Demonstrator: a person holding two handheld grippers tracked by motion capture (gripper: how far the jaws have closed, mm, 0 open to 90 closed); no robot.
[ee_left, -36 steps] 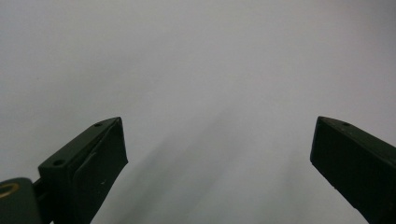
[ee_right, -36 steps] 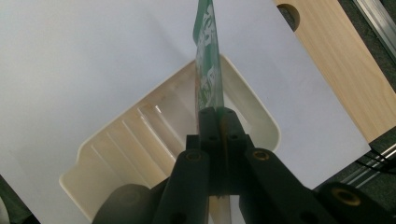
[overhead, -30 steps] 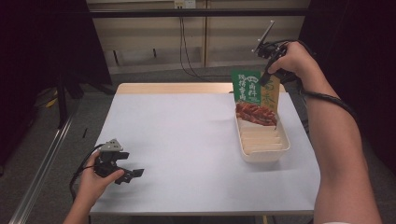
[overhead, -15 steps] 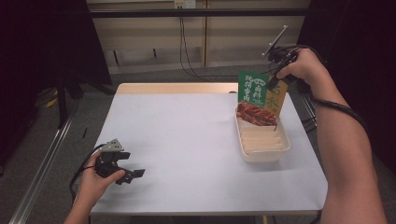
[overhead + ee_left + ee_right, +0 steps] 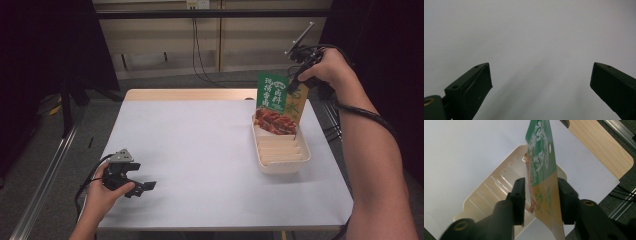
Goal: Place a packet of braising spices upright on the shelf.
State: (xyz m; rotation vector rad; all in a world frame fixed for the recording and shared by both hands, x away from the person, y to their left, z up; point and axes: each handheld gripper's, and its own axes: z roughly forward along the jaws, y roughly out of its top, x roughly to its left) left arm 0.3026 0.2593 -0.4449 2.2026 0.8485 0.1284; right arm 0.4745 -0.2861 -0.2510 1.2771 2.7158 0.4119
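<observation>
A green and tan snack packet printed with red food stands upright, its lower end in the far part of a white ribbed tray. My right gripper comes down on the packet's top right corner. In the right gripper view the packet hangs between the jaws of that gripper, which have just been opening; a gap shows beside one pad, above the tray. My left gripper rests low at the table's near left, open with nothing between its jaws.
The white table has a wooden strip along its far edge. Cables run over the floor beyond it, and dark curtains stand at both sides. The tray sits close to the table's right edge.
My right hand has shifted a little to the right with the top of the packet. The left hand has kept still.
</observation>
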